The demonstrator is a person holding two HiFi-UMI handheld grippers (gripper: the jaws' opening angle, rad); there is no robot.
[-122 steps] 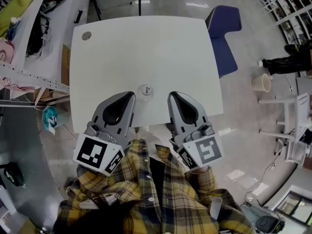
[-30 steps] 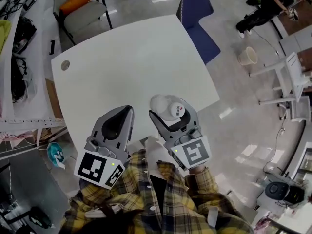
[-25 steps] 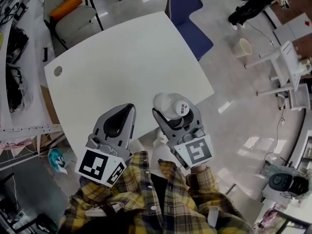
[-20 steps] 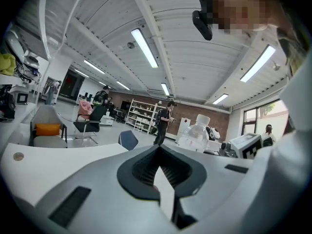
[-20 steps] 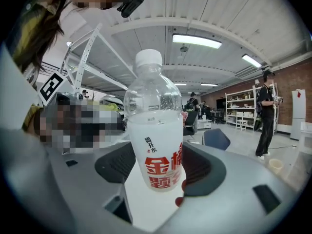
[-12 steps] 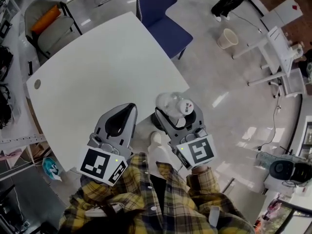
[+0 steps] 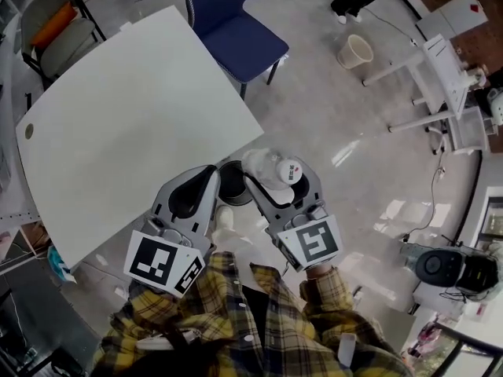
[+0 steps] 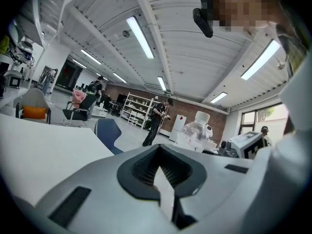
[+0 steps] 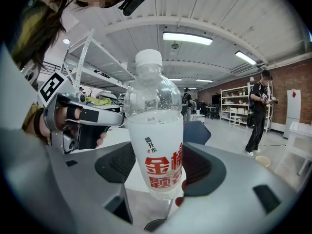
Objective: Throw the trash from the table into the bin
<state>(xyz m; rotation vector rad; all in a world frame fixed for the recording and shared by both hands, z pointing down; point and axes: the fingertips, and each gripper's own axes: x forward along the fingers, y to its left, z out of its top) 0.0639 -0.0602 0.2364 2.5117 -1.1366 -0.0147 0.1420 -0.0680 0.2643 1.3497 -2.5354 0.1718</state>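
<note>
While bottle rides cap-up, pinched in right gripper, off counter corner, over floor: judged in transit to bin. Left gripper: pressed together, empty, spare. Likely bin, cream bucket: well apart.

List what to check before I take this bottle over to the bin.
1. Bottle clamped between the jaws of the right hand-held gripper: ok.
2. White cap on the bottle: ok.
3. Left hand-held gripper empty, jaws together: ok.
4. Beige bin in sight, standing on the floor beyond the blue chair: ok.
5. Room left inside the bin: cannot tell.
</note>
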